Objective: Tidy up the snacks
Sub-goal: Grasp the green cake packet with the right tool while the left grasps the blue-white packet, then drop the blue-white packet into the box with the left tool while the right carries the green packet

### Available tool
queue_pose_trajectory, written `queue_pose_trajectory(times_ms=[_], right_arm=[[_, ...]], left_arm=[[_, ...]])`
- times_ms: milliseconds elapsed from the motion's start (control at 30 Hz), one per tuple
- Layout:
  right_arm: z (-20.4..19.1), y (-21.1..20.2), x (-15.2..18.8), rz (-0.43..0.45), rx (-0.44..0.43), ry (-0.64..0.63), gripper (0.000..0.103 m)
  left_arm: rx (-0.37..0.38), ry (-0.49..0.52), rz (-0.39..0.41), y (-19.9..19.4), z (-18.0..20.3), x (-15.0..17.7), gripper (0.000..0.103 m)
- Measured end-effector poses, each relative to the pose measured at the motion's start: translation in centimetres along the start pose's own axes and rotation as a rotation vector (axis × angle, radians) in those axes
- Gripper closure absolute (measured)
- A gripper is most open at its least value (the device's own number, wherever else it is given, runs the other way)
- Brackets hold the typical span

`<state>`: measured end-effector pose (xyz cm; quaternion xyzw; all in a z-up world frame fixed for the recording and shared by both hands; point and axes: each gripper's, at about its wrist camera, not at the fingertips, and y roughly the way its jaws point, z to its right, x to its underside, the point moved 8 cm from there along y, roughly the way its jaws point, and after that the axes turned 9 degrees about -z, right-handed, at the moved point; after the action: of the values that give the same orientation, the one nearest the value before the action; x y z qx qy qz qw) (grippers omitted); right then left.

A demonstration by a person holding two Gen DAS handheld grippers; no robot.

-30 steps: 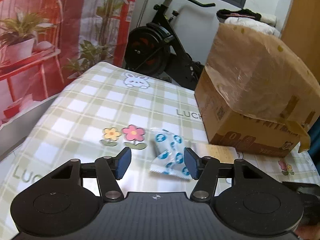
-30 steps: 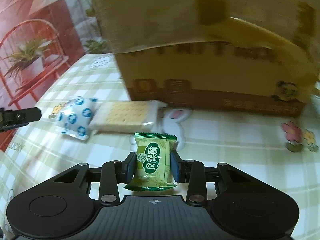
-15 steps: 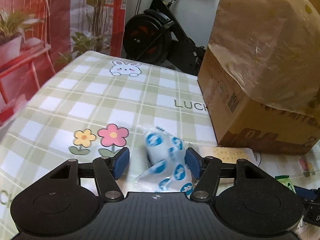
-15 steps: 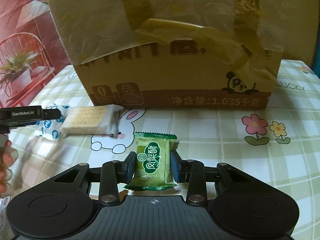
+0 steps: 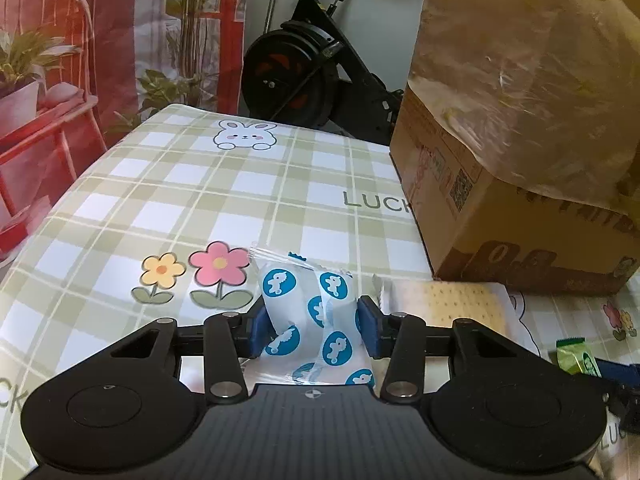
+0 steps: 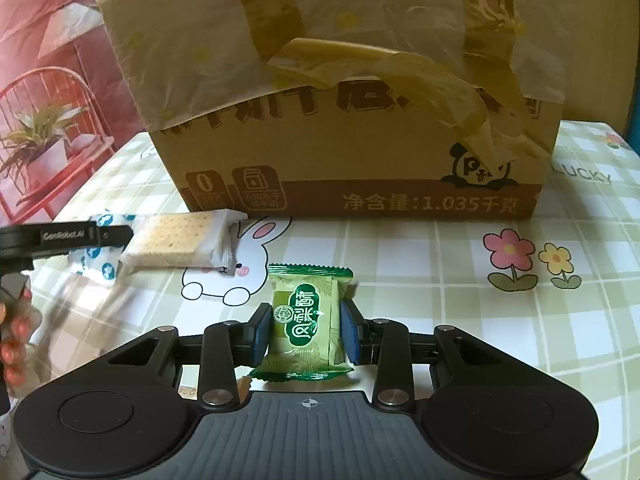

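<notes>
My left gripper [image 5: 312,328] is low over the checked tablecloth [image 5: 240,192], its jaws closing on a white snack packet with blue dots [image 5: 308,308]. The blue pads touch both sides and the packet is crumpled between them. My right gripper [image 6: 306,330] is shut on a green snack packet [image 6: 306,312], held upright just above the cloth. A wrapped cracker packet [image 6: 176,240] lies on the cloth between the two grippers, in front of the cardboard box [image 6: 360,152]. The box's top is covered by taped plastic film.
The cardboard box [image 5: 500,216] fills the right of the left wrist view, with the cracker packet [image 5: 452,304] at its foot. An exercise bike [image 5: 304,80] stands beyond the table's far edge. A person's fingers [image 6: 12,344] show at the left edge.
The left gripper came forward and down around the blue-dotted packet, and its jaws narrowed onto it. The right gripper, still holding the green packet, swung to face the box squarely.
</notes>
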<state>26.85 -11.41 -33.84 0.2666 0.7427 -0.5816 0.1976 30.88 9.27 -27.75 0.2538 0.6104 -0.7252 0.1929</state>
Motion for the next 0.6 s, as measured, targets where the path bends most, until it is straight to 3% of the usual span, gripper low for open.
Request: queue_pose_trajectory(times_ms=[133,267,600], right_arm=[[0.2,-0.3,0.1,0.005,-0.012,0.017,0.07],[0.6,-1.0,0.1,0.022,-0.027,0.049,0.07],[1.3,-7.6,-1.4,0.185,-0.054,-0.031,0.07]], left_arm=[[0.001,-0.008,0.012,-1.5,-0.7,0.3,0.056],[0.0,-0.015,0.077,-4.3,-0.9,-0.6,0.056],[0.04,0.032,0.222,-10.9,2.7,-3.2,0.056]])
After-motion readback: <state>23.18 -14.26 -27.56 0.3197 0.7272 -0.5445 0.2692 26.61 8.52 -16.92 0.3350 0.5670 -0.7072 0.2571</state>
